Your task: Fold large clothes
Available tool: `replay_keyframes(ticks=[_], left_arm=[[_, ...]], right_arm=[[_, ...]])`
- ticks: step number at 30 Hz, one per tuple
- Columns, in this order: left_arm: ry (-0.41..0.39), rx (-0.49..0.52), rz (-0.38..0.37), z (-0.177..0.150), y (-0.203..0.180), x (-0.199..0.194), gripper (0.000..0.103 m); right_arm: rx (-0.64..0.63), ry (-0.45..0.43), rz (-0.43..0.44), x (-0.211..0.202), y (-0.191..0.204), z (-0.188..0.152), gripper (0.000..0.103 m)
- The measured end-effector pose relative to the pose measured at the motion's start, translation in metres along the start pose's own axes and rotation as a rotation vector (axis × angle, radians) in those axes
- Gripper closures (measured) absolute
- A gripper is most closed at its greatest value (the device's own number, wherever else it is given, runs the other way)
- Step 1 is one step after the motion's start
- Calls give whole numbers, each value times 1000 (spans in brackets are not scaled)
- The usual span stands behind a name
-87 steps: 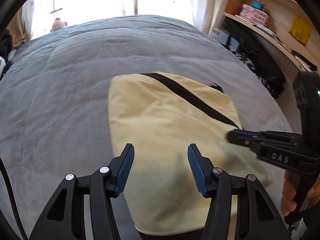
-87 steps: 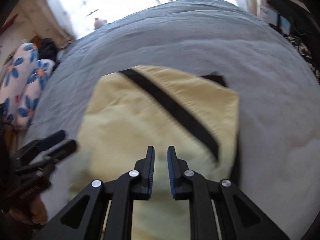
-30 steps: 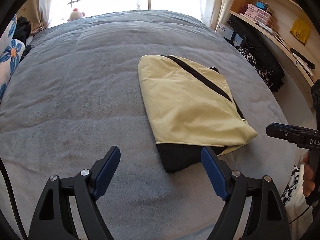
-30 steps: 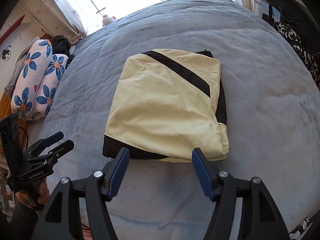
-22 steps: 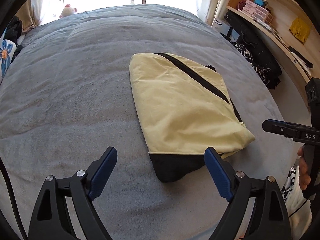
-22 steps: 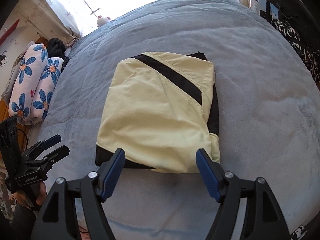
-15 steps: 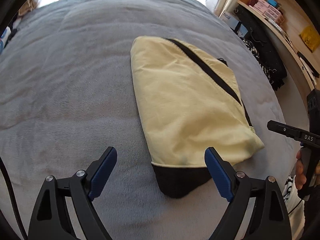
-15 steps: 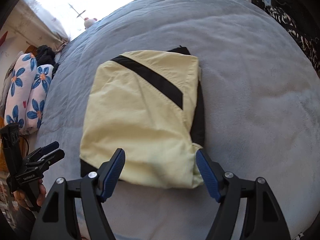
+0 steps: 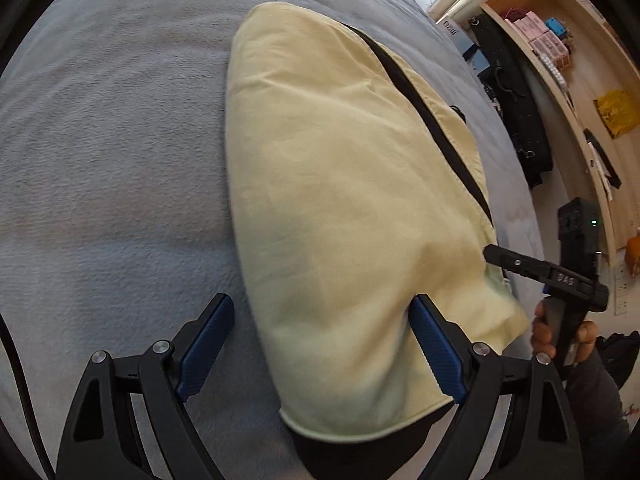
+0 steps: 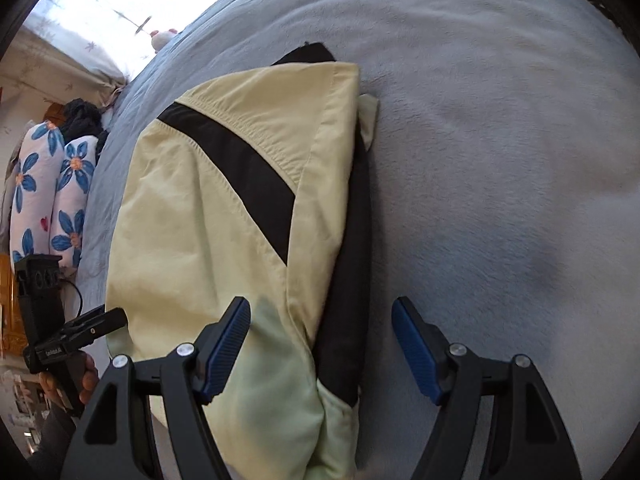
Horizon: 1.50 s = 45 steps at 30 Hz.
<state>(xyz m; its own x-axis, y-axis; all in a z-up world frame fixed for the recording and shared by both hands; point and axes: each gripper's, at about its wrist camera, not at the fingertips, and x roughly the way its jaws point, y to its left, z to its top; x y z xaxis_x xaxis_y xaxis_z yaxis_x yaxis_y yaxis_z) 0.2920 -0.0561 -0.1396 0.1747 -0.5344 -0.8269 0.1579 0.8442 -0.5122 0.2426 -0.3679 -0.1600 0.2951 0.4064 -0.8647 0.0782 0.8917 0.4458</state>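
A folded jacket (image 10: 224,216) lies flat on the grey bed (image 10: 500,140), well in from the flowered pillows (image 10: 48,196) at the bed's head. It is pale yellow, with a black diagonal stripe (image 10: 236,168) across its top layer. A black layer shows beneath the yellow one: along the side away from the pillows, at the far corner, and as a dark edge (image 9: 360,456) under the near end. A small yellow flap (image 10: 368,120) sticks out near the far corner. The cloth is lightly creased, its near end rounded and puffy.

One folded garment (image 9: 344,184), two hand-held grippers (image 9: 320,344).
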Motion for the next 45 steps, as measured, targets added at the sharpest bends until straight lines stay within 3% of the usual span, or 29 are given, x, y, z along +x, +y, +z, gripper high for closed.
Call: replay_keyframes(ticks=[3,14,19,21,23,27,37,45], left_arm=[[-16,0,-34,3,-1,8,10],[-59,33,-53,20,-19,31,2],[-53,21,-53,24,-15,32,1],[-55,28,-39,20,-17,29,1],[-60,34,-23,21,-18,29,1],[-91,20,-1,23,-22,26,15],[-157,72,65,23,-41,5,61],[-191,134,128,13,-57,-21,72]], right_arm=[[-21,-6,89,9,6,5,29],[-67,-28,209,28,14,23,30],[-71,-34,189,35,17,29,45],[-63,-35,193,35,18,30,62],[-57,-28,198,35,19,32,71],[-107,-38,145,31,36,31,85],[-186,-75,8,18,65,26,91],[-240,-125,-36,-5,99,15,93]])
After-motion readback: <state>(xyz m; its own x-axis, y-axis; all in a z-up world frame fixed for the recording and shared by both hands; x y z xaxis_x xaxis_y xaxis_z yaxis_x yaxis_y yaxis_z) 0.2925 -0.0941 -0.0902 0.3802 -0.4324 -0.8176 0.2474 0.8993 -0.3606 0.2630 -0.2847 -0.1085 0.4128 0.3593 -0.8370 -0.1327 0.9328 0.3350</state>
